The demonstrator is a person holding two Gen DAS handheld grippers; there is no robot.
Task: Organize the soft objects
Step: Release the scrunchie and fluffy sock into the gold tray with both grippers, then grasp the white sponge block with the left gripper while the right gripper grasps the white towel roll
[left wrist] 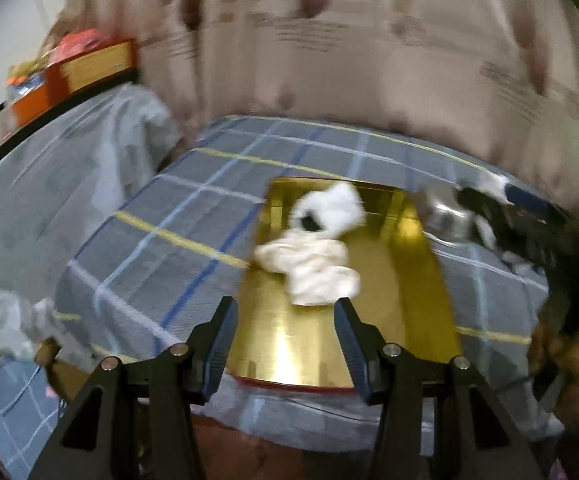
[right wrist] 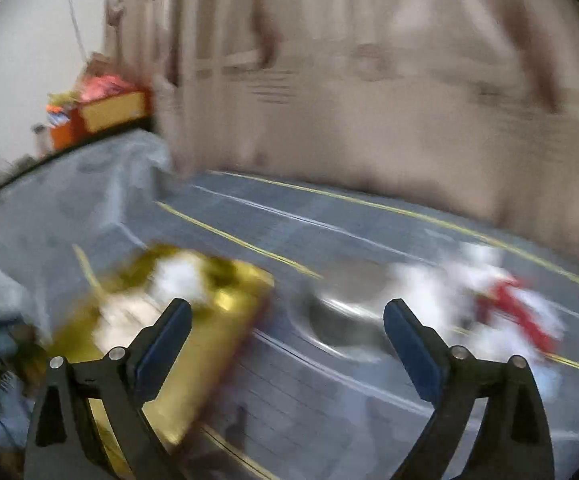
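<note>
Already two soft pieces, a cream cloth (left wrist: pixel 313 270) and a white plush (left wrist: pixel 331 210), lie in the gold box (left wrist: pixel 289 344) on the bed. Both grippers' jaws stand released and empty. Right gripper (right wrist: pixel 287 322) aims nearer the metal bowl (right wrist: pixel 341 320) than the red-and-white plush (right wrist: pixel 501 316) far right; a hasty grab may knock it.

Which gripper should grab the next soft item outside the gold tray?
Right, probably. The right gripper is open and faces the white and red soft item beside the metal bowl. The left gripper is over the gold tray.
</note>
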